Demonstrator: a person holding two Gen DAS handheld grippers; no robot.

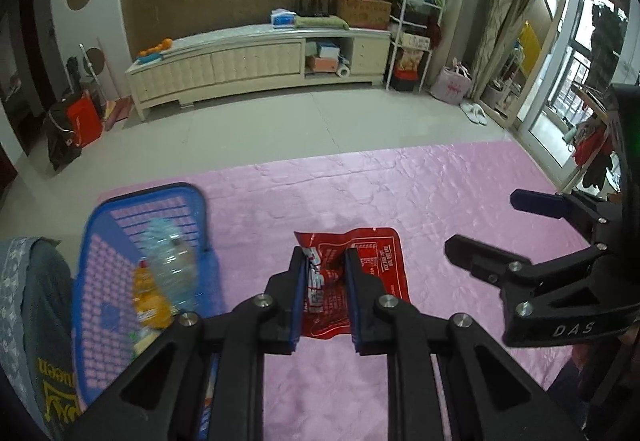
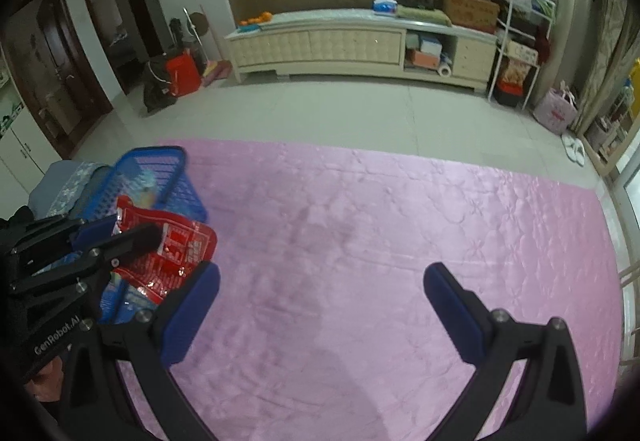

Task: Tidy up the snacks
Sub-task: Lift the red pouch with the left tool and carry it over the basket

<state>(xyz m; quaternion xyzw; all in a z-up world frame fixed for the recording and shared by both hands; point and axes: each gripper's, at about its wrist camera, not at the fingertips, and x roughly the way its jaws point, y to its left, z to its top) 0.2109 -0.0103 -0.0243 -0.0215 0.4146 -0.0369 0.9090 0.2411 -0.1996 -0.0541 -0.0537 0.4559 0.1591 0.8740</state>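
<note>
Since the left gripper (image 1: 324,269) is clamped down on the near edge of the red snack packet (image 1: 360,277), with the foil visibly crumpled up between the blue pads, you can tell this thing is about as soft and floppy as it gets. The packet hangs over the pink quilted cover (image 1: 400,193), looking lifted off it, just to the right of the blue plastic basket (image 1: 100,281), which already has a clear plastic bottle (image 1: 168,261) and some orange-wrapped snack in it. My guess is it weighs next to nothing, so weight isn't the problem, slip is: that glossy foil could slide out of a loose pinch, and squeezing the middle might crush whatever's inside. Grabbing a sealed edge or a corner like this seems the smart spot, because the seam is flat and a bit stiffer. Expect it to dangle and swing, so it should clear the basket rim before letting go. The right gripper (image 2: 320,301) has its fingers spread wide with nothing between them, off to the side over bare cover.
</note>
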